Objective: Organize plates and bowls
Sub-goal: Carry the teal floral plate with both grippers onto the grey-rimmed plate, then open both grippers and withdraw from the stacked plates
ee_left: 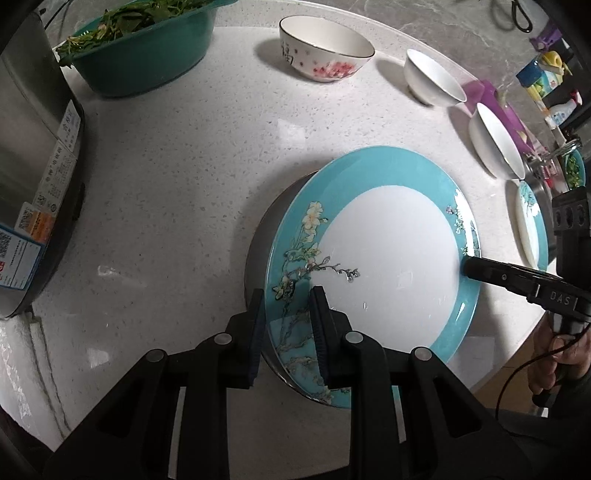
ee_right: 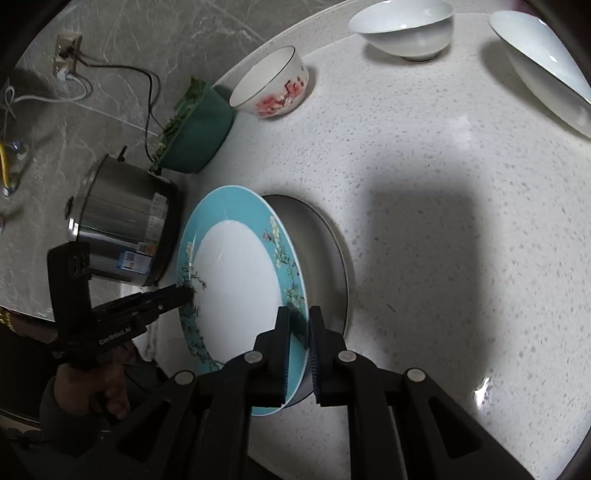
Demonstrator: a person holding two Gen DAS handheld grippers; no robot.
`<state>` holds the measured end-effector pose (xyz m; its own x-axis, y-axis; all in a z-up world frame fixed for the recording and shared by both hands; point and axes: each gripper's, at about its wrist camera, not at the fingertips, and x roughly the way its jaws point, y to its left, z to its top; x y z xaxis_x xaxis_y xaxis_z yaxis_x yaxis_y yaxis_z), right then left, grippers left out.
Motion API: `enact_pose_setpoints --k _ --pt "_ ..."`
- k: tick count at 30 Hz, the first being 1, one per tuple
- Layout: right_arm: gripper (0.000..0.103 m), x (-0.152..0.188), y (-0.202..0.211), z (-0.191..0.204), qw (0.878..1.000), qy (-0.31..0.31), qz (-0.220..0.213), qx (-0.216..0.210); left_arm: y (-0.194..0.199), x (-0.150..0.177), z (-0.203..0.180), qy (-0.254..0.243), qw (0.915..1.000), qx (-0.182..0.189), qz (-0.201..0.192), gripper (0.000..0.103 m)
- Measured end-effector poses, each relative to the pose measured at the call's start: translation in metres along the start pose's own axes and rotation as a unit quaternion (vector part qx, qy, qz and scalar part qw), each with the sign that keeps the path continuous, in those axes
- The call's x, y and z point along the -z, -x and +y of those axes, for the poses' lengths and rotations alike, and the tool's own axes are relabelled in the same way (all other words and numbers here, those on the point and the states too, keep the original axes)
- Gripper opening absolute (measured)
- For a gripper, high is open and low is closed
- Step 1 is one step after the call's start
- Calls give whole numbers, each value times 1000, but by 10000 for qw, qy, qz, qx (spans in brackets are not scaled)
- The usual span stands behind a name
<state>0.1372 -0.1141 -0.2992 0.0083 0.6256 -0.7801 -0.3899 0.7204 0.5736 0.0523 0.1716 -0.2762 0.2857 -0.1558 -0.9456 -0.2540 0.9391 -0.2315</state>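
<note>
A large teal-rimmed plate (ee_left: 388, 258) (ee_right: 236, 284) with a white centre and blossom branches hangs tilted above the speckled white counter (ee_left: 166, 184). My left gripper (ee_left: 288, 295) is shut on its near rim; in the right wrist view the left gripper (ee_right: 188, 293) bites the plate's left edge. On the opposite rim my right gripper (ee_right: 299, 314) is clamped shut, and it shows as a black finger pair (ee_left: 467, 266) at the plate's right side. A pink-flowered bowl (ee_left: 325, 51) (ee_right: 269, 88), a small white bowl (ee_left: 432, 77) (ee_right: 406, 29) and a wider white bowl (ee_left: 495, 144) (ee_right: 546, 70) stand along the back.
A second teal plate (ee_left: 532, 229) lies at the right by a steel basin. A green tub of leafy greens (ee_left: 147, 59) (ee_right: 199, 136) and a steel pot (ee_left: 29, 166) (ee_right: 122, 229) stand at the left. A person's hands (ee_left: 554, 354) (ee_right: 107, 391) hold the gripper handles.
</note>
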Motion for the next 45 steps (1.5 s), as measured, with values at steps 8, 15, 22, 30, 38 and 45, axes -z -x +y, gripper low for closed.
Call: enact_pose_setpoints --k 8,15,22,30,38,45 --pt "15 -1 -11 8 9976 279 2 627 -16 -1 -1 -223 9997 -91 36 23" --pt "21 4 -21 34 9851 927 -43 1448 -17 3 -13 -663 9960 -588 -129 24" --pt "26 15 -29 58 9607 1639 -92 2237 -21 13 -24 -1008 9901 -936 -276 24" --pt "26 27 -46 75 9172 2402 -157 3174 -24 20 -27 -1200 9859 -1085 -429 25" --pt "28 27 -40 71 9240 2210 -332 3102 -15 21 -16 -1044 9900 -817 -488 30" --pt "80 36 34 57 9561 1272 -1272 2312 39 16 -37 -1073 9868 1 -1217 81"
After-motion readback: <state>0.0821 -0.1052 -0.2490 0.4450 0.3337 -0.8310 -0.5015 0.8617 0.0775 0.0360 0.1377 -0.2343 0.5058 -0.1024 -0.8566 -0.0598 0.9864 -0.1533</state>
